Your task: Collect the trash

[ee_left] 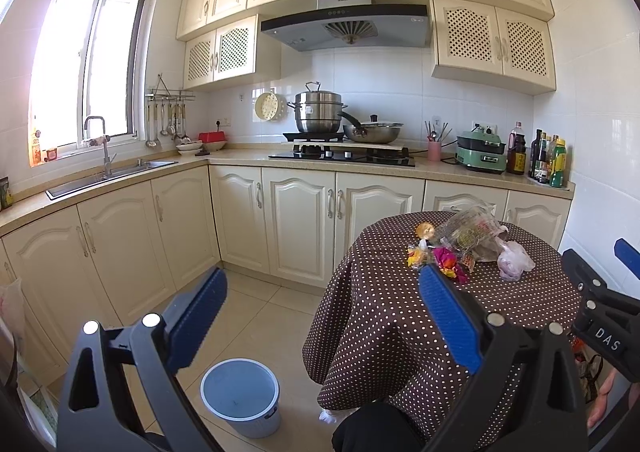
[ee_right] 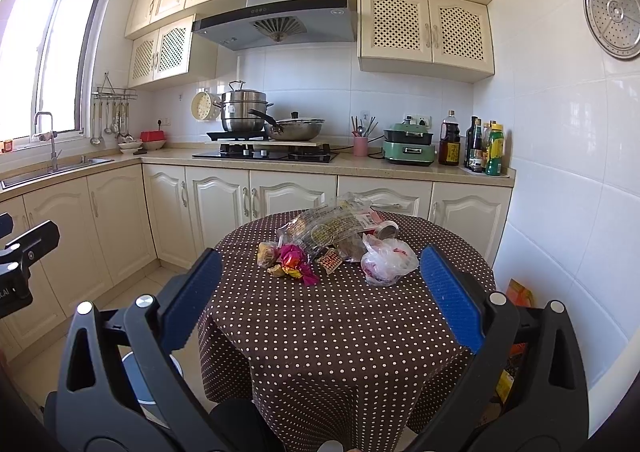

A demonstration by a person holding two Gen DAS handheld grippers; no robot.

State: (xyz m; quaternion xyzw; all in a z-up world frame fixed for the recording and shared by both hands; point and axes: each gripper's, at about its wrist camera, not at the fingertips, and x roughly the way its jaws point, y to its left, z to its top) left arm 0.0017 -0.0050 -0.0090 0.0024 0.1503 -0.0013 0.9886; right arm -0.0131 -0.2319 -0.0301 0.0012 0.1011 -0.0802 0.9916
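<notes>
We hold the left gripper at lower centre of its view, blue-padded jaws spread wide and empty, above the pale blue round plastic bucket on the tiled floor. Our right gripper gapes equally wide, grasping nothing. Beyond it, at frame centre, the trash sits on the brown polka-dot tablecloth: a crumpled clear plastic bag, a pink foil wrapper and a knotted white plastic bag.

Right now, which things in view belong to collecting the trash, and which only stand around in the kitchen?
For the job:
- candy wrappers
- clear crumpled package
- white plastic bag
- bin on the floor
- left gripper and right gripper, both open

Just standing around:
- steamer pot
- wok
- green cooker
- bottles
</notes>
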